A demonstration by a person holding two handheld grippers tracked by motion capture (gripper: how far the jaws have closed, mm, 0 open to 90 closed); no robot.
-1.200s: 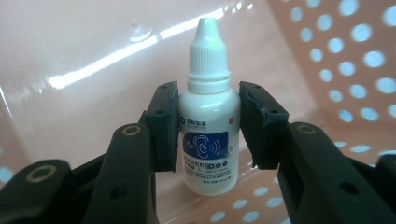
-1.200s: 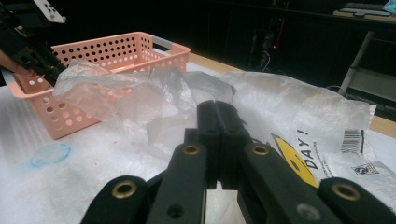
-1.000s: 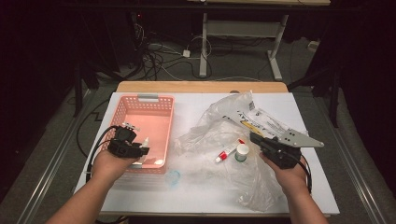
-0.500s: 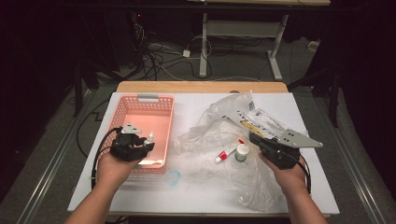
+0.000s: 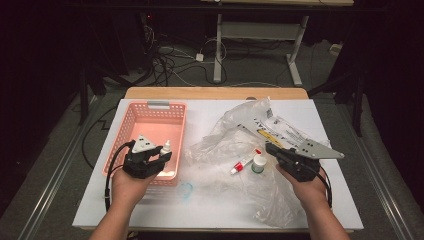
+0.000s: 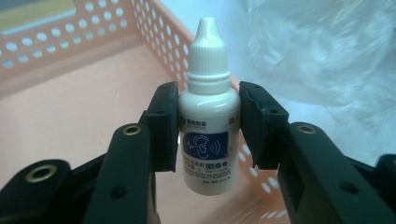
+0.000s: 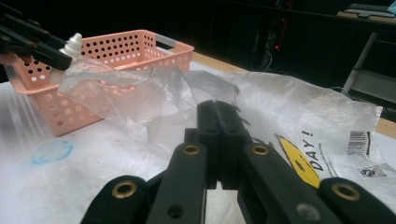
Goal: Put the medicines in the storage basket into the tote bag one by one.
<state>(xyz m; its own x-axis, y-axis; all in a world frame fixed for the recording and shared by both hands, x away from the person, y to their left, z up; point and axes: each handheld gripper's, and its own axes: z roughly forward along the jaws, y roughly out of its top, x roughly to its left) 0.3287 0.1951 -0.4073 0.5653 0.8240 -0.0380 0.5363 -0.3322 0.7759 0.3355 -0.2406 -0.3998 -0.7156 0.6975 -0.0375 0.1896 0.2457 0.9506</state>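
A: Where is the bottle (image 6: 206, 116)?

B: Pinched in the left gripper (image 5: 161, 156), over the near right corner of the pink basket (image 5: 131, 124). In the left gripper view the two pads press its white body from either side, just under the shoulder.

A: Which way does it point?

B: Its long axis runs straight up between the pads in that view, the white cone cap on top and the rounded base hanging free below the pads. From the high view the cap stands up above the gripper, so the bottle is roughly upright, not lying down. The label with a blue ear picture faces the gripper's camera.

A: Is it touching the basket?

B: No contact that I can see. The basket floor lies behind and beneath it, and the perforated wall runs past on its right.

A: And the right gripper (image 5: 270, 148)?

B: Pressed together with nothing between the jaws. It sits over the crumpled plastic bag (image 5: 235, 127) on the right half of the table (image 5: 210, 210), well apart from the basket. A small tube (image 5: 245, 161) and a white jar (image 5: 258, 162) lie on the bag just beside its tips.
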